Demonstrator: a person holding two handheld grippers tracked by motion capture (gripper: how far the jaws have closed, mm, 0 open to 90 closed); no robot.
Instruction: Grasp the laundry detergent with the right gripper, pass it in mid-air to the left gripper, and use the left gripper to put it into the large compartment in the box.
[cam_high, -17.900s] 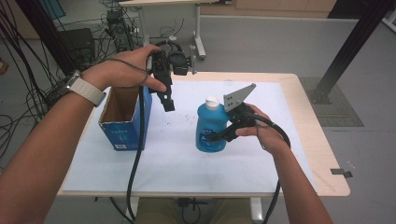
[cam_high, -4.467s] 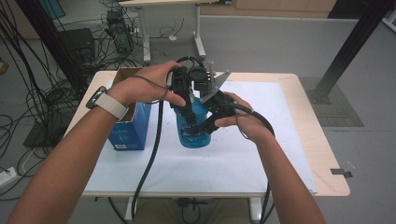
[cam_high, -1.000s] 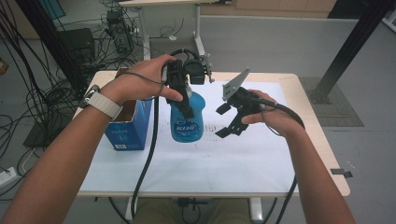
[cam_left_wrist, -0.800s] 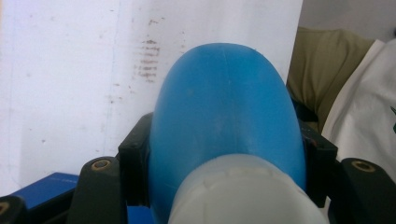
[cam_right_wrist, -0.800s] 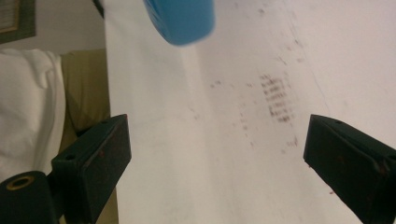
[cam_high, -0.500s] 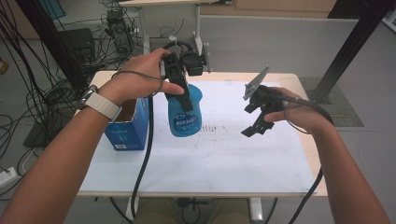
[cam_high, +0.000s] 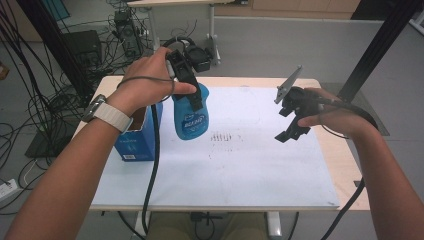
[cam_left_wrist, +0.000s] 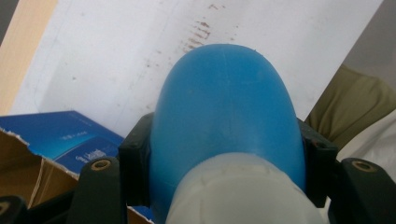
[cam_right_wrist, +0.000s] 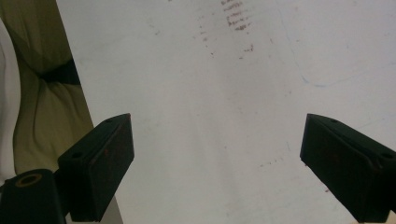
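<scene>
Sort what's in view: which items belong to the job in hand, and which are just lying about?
In the job:
- blue bottle, held off the table in the left gripper, jaws shut on its neck
- open blue box beside it
- right gripper, open, nothing between its jaws

Lying about:
- white sheet with brown smudges
- cables and gear on the floor

Bottle (cam_high: 190, 116) in left tool (cam_high: 189, 82), right of box (cam_high: 134, 141); right tool (cam_high: 295, 118) far right
</scene>
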